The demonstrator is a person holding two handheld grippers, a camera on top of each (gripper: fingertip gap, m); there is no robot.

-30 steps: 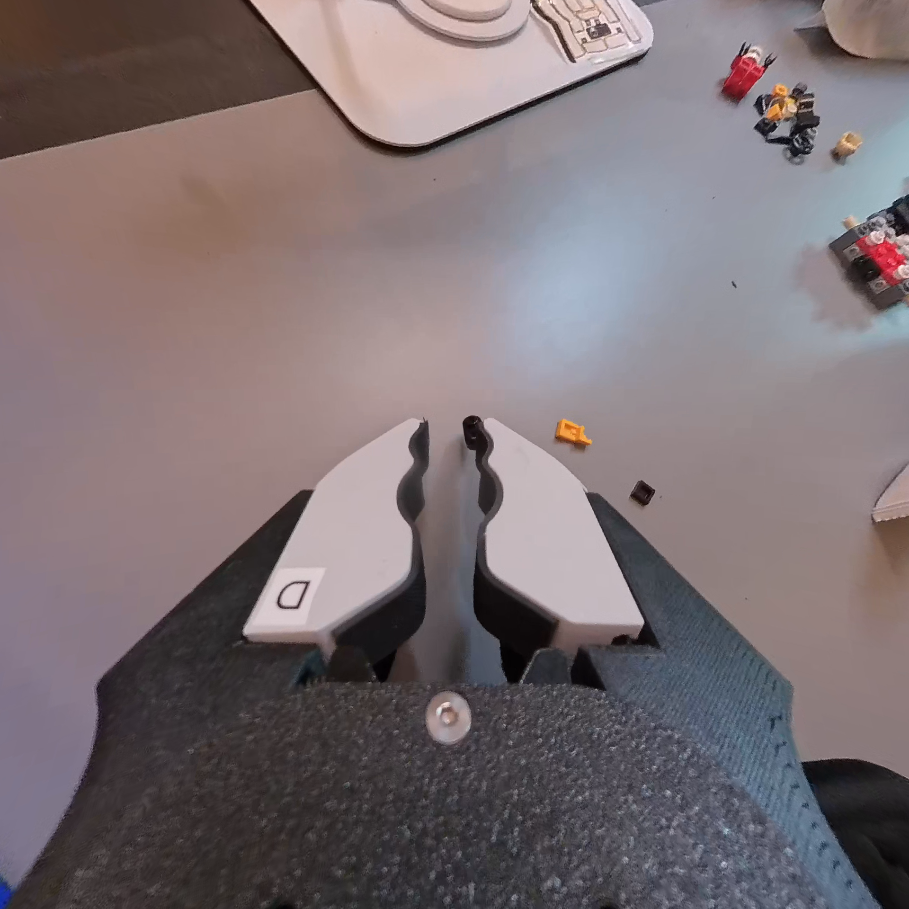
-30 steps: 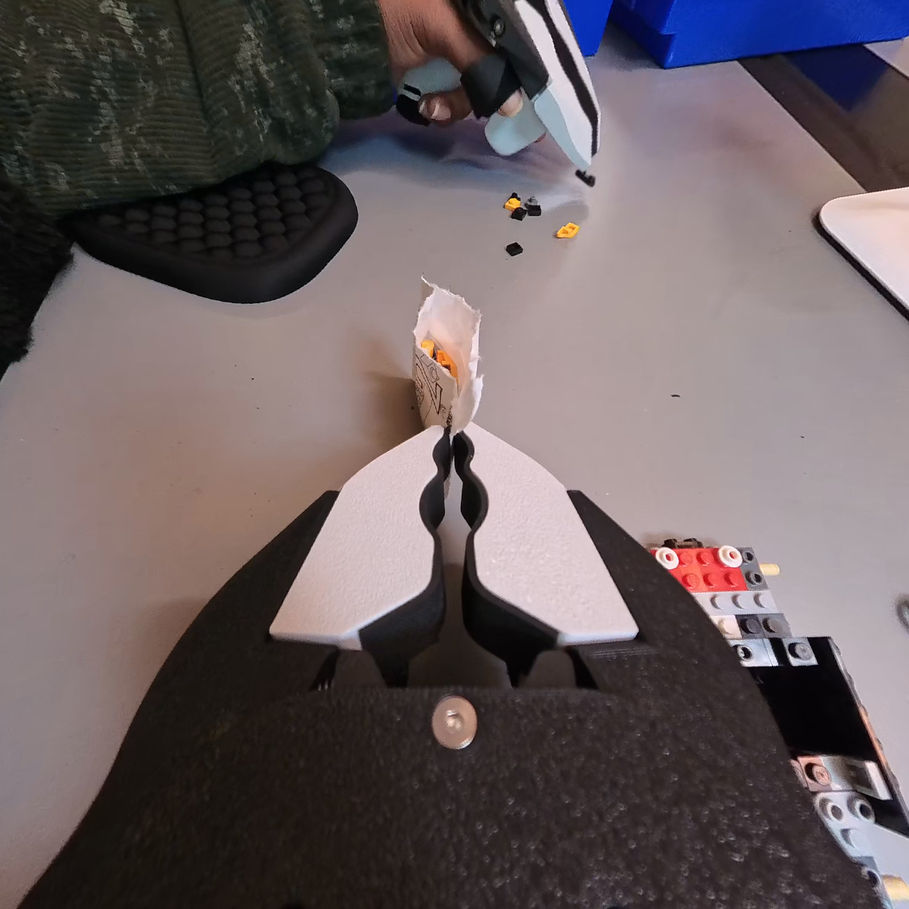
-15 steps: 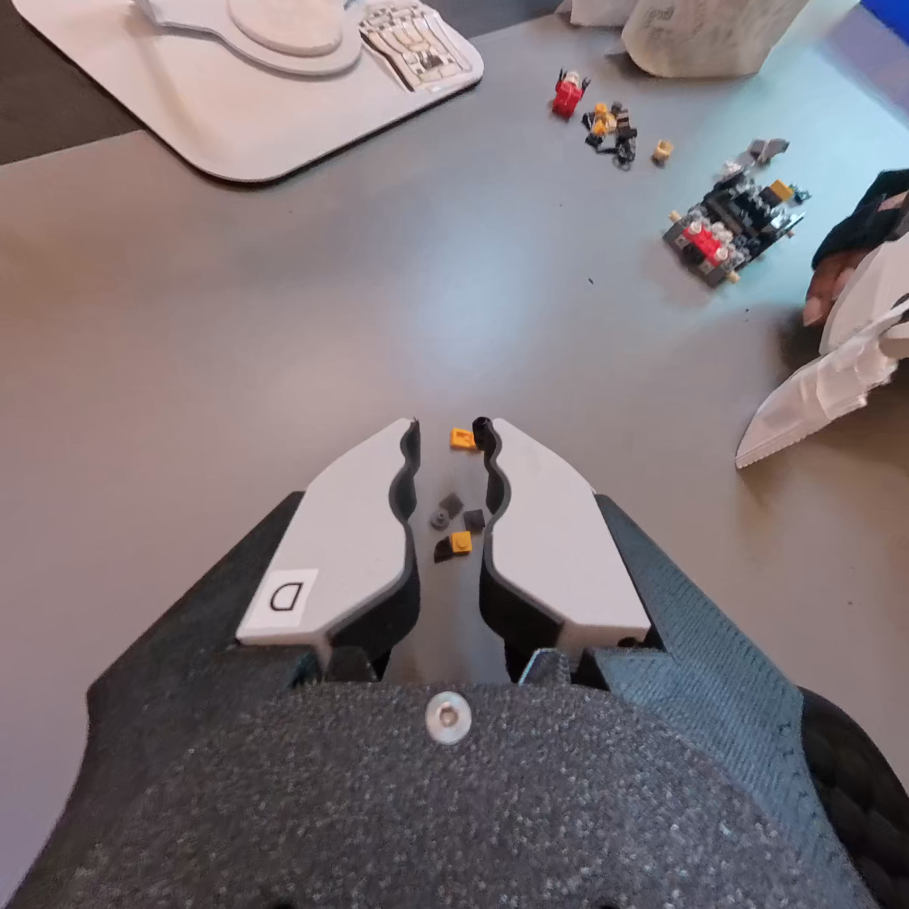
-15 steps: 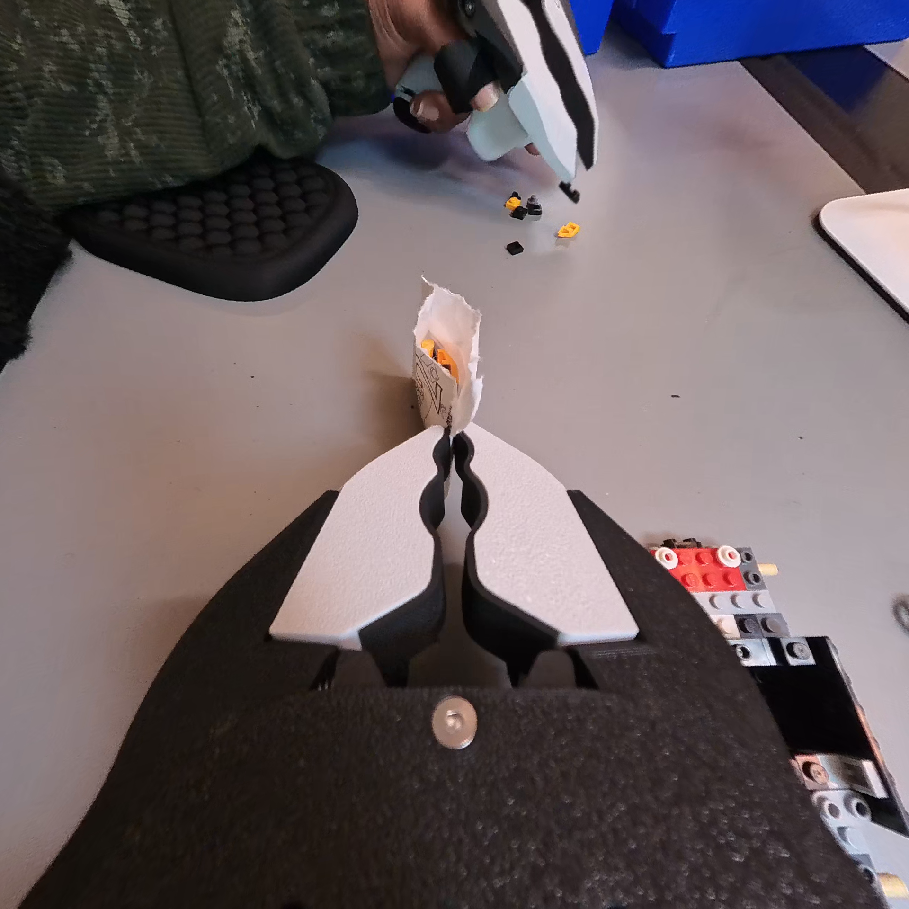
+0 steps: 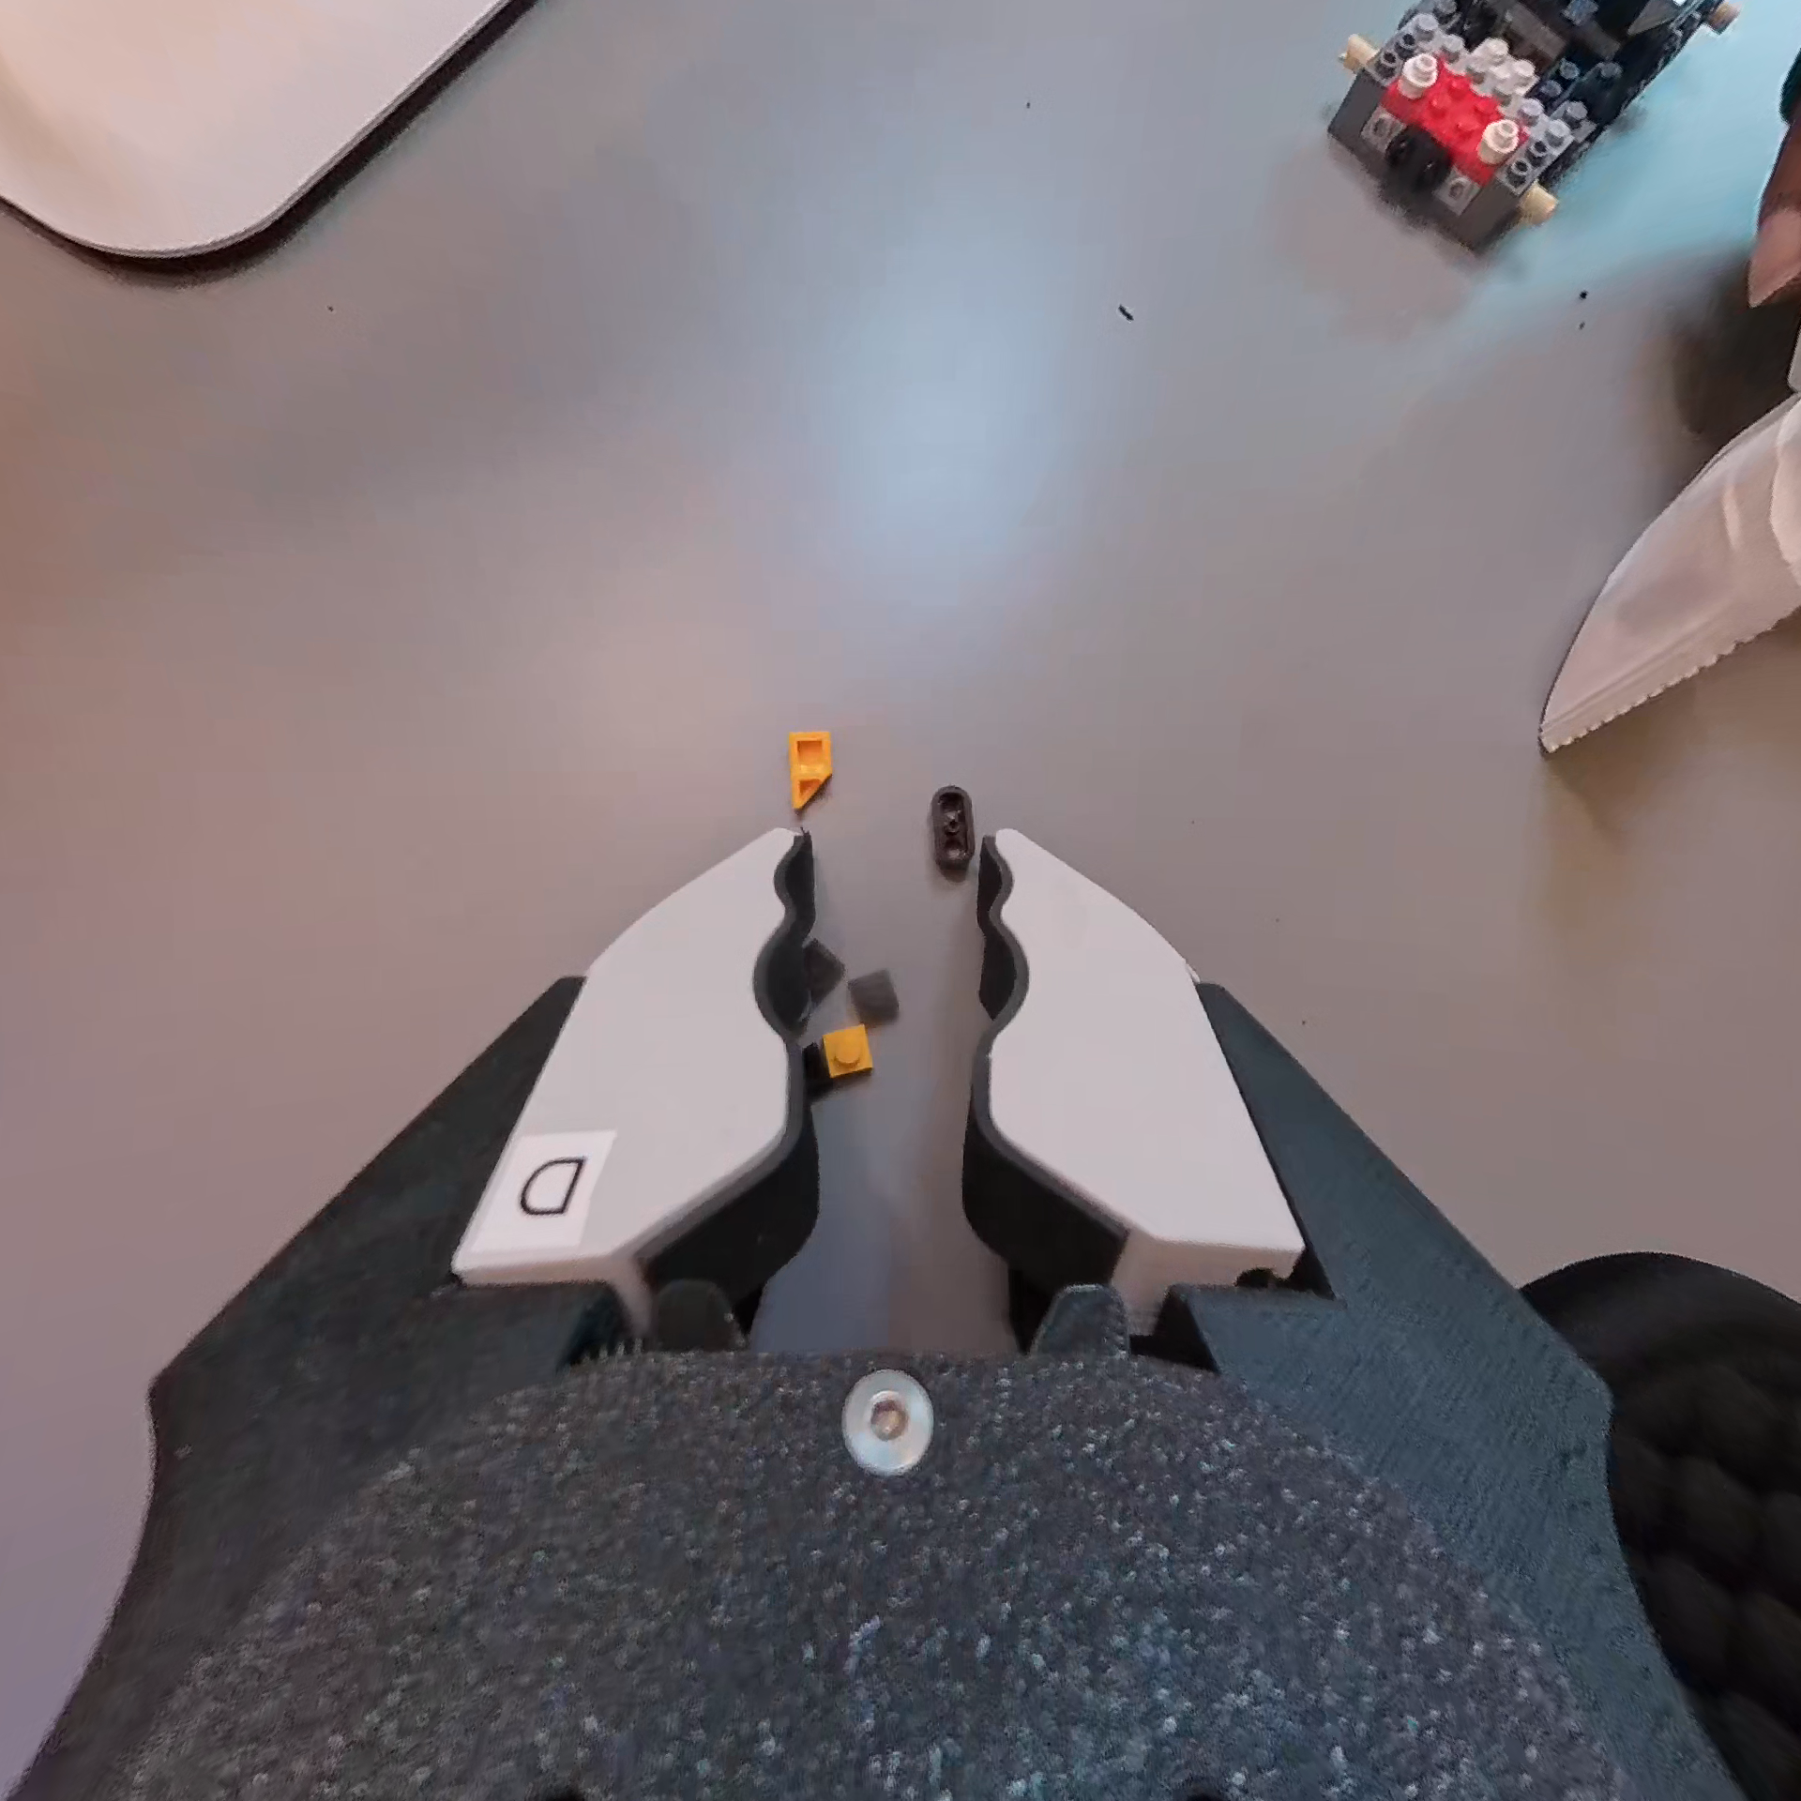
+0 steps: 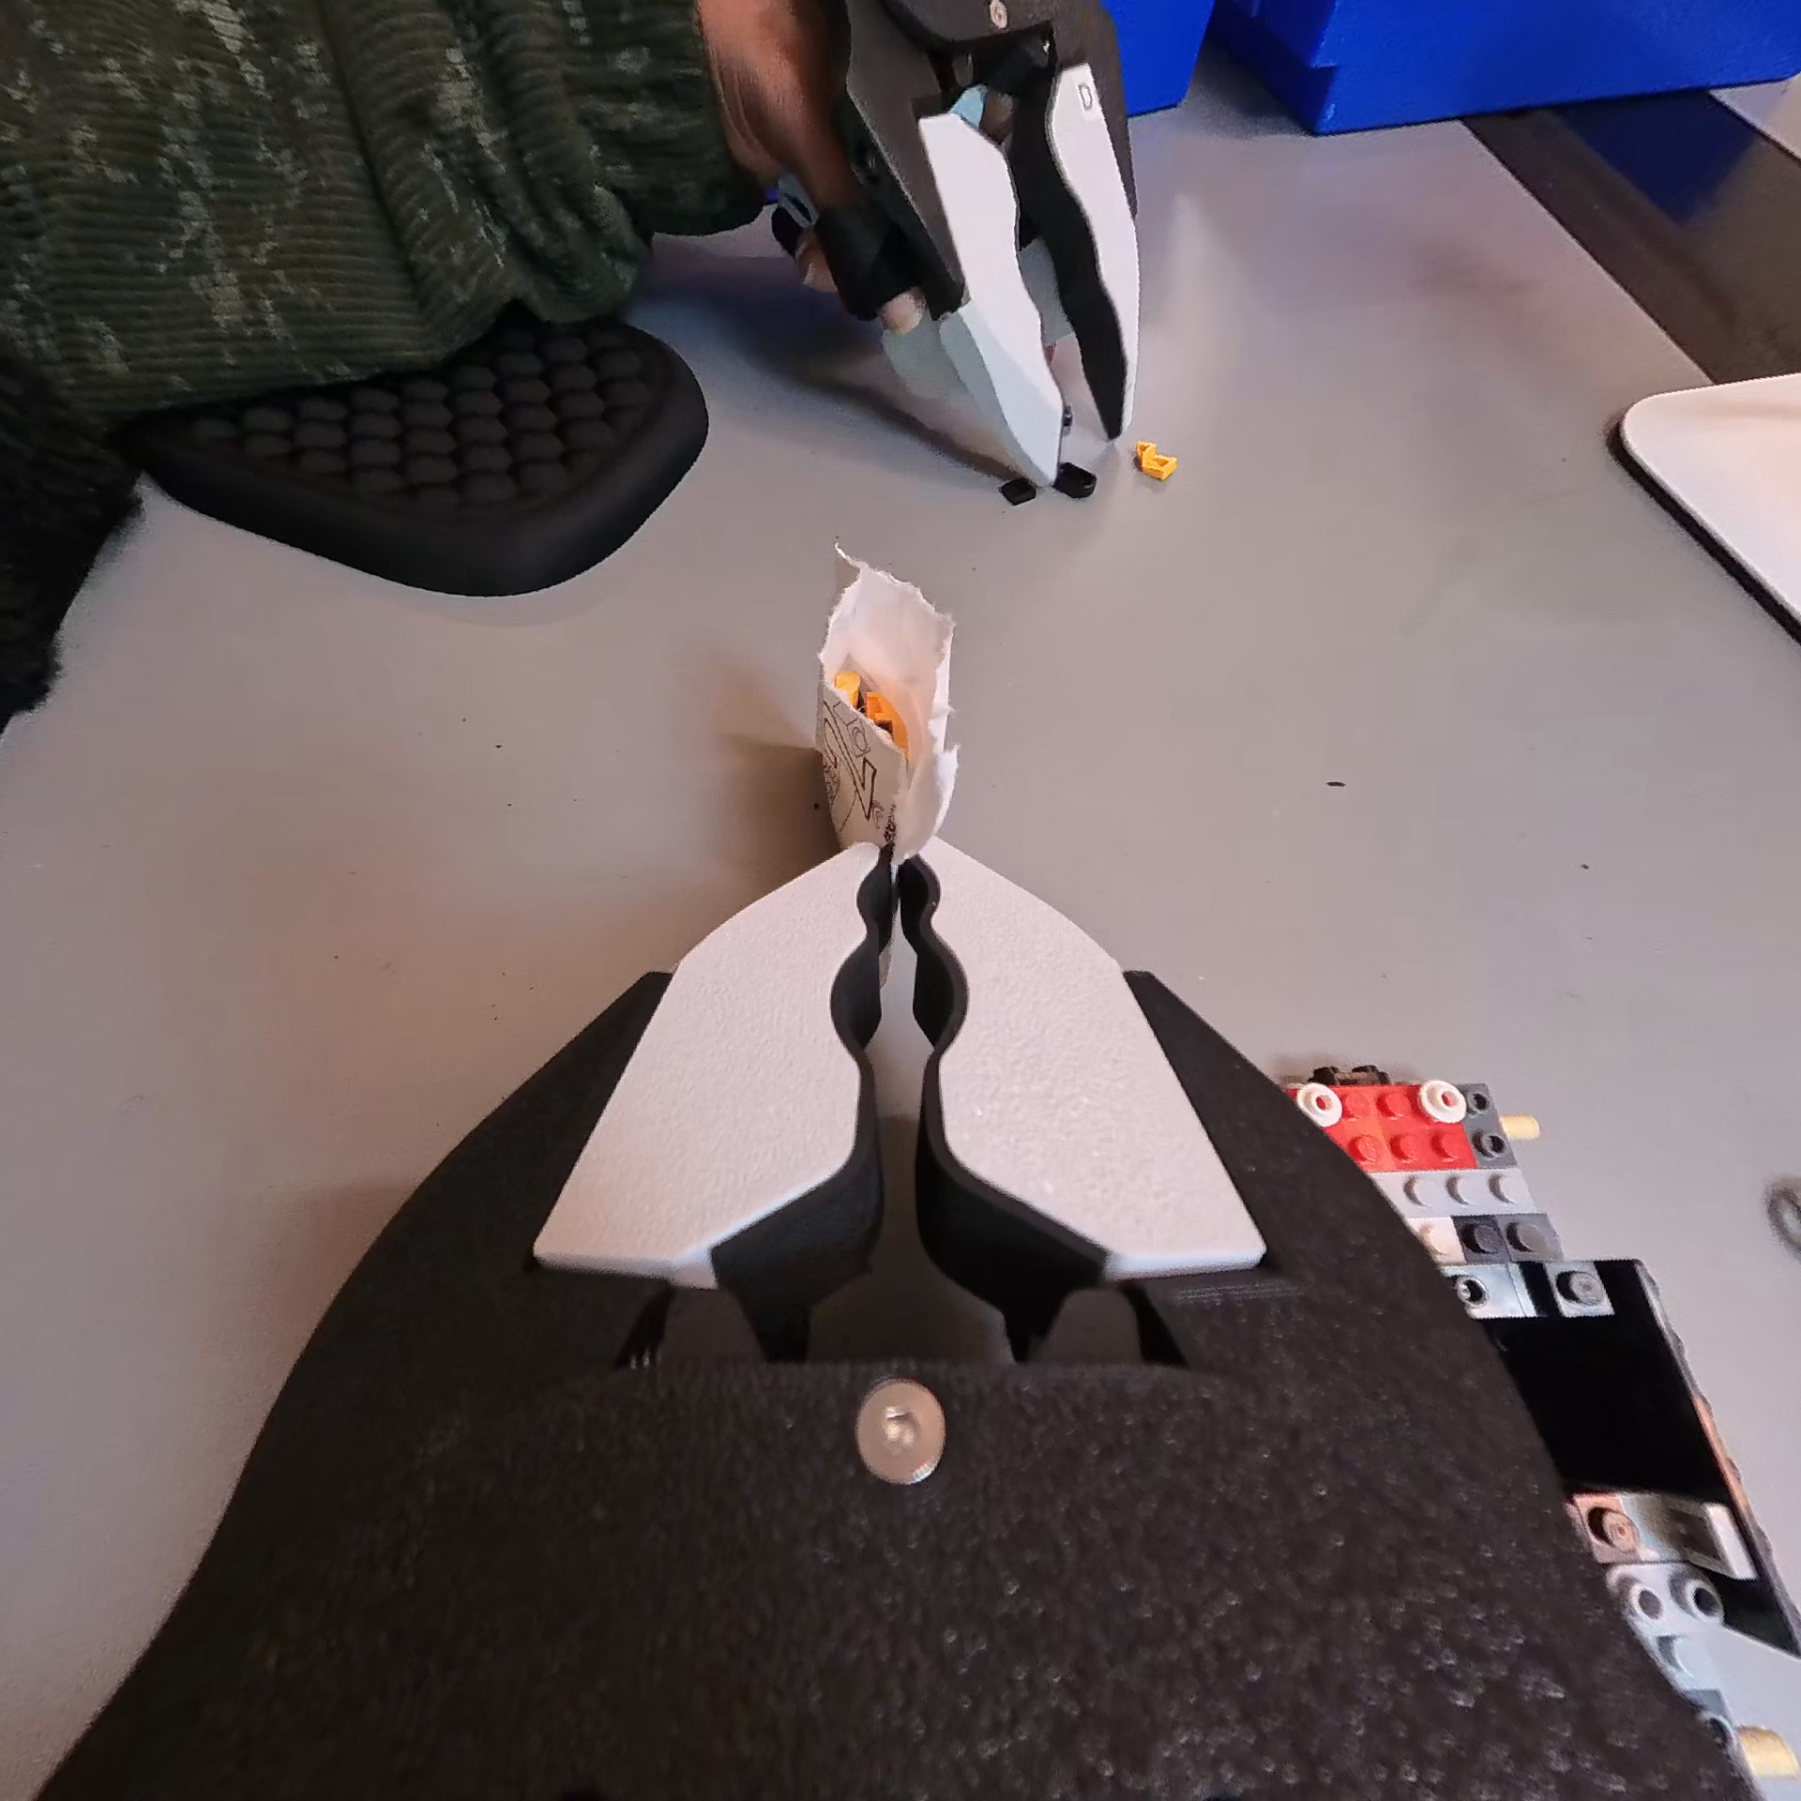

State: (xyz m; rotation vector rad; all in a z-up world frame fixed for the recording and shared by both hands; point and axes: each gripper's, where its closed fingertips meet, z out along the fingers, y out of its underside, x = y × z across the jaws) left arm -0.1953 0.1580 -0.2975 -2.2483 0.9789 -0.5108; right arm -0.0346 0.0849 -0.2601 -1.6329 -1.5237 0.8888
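My left gripper (image 5: 897,838) is open, low over the grey table (image 5: 585,585). A small black oval piece (image 5: 953,828) lies right at its right fingertip, with no pad pressing on it. An orange wedge piece (image 5: 809,768) lies just ahead of the left fingertip. Two dark grey tiles (image 5: 872,996) and an orange square plate (image 5: 846,1054) lie on the table between the fingers. The right wrist view shows this gripper (image 6: 1077,453) tip-down by the same pieces. My right gripper (image 6: 899,856) is shut on the bottom edge of a torn white paper bag (image 6: 882,702) with orange pieces inside.
A partly built brick model (image 5: 1442,127) in red, grey and black sits at the far right, also close to my right gripper (image 6: 1413,1140). A white board (image 5: 195,127) lies at the far left. A black padded rest (image 6: 439,458), a green sleeve (image 6: 292,175) and blue boxes (image 6: 1462,49) are beyond. The tips of one gripper are about 20 centimeters away from the tips of the other. The black padded rest (image 6: 439,458) is about equally far from each gripper, around 20 centimeters.
My left gripper has opened wider and dropped closer to the table over the loose pieces. The black oval piece stays by its right fingertip. My right gripper has kept still on the bag.
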